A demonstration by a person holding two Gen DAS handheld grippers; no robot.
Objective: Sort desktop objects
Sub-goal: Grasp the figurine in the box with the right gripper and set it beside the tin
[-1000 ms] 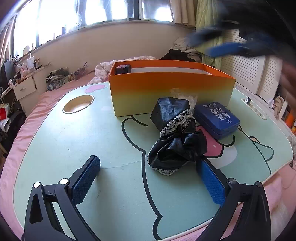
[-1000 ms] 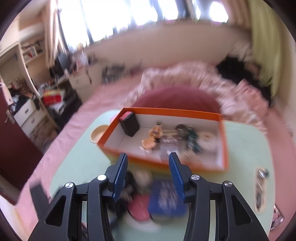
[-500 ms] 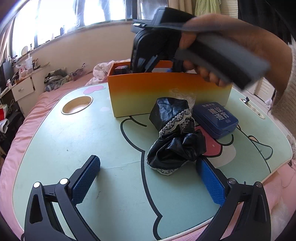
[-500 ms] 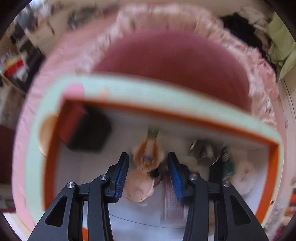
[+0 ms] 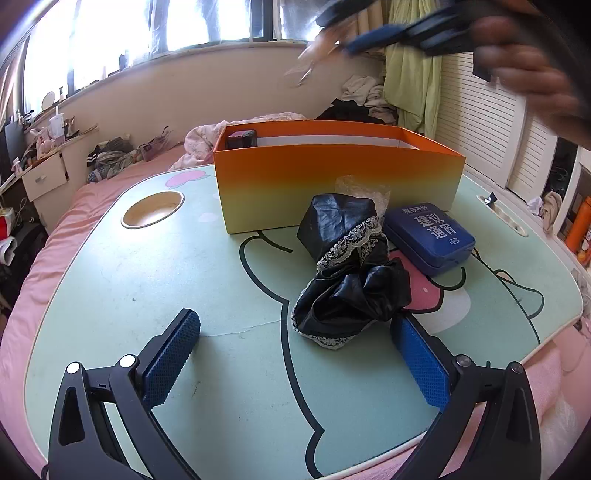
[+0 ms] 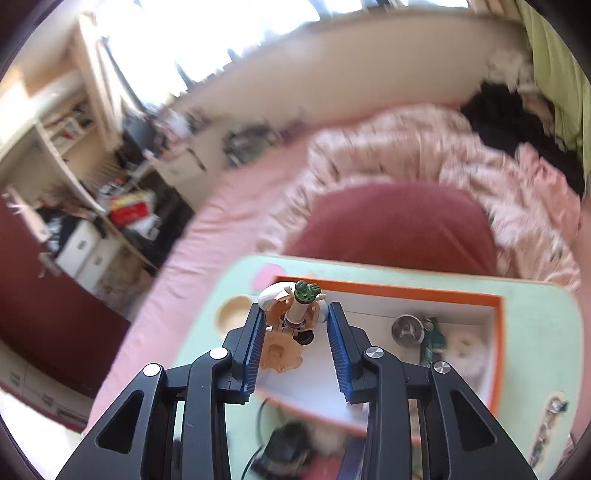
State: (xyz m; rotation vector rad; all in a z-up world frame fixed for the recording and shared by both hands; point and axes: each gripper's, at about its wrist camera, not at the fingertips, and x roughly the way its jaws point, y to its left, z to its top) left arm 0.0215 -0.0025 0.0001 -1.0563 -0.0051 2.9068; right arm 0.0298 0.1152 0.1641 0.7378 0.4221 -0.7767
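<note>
My right gripper (image 6: 295, 314) is shut on a small doll figure (image 6: 291, 317) with a green top, held high above the orange box (image 6: 496, 325). In the left wrist view the right gripper shows blurred at the top right (image 5: 369, 35) with the figure (image 5: 317, 48) hanging from it. My left gripper (image 5: 295, 354) is open and empty, low over the green table (image 5: 147, 280). A black lace-trimmed cloth (image 5: 347, 266) lies just ahead of its right finger. A blue case (image 5: 428, 236) lies beside the cloth.
The orange box (image 5: 332, 184) stands at the table's back, with a dark block (image 5: 242, 139) in its left corner. Inside it lie a metal cup (image 6: 406, 328), a green item (image 6: 432, 336) and a white round thing (image 6: 465, 347). A round cup recess (image 5: 153, 208) is at left.
My right gripper was down inside the box around the doll figure; it has closed on it and lifted it well above the box. My left gripper has not moved.
</note>
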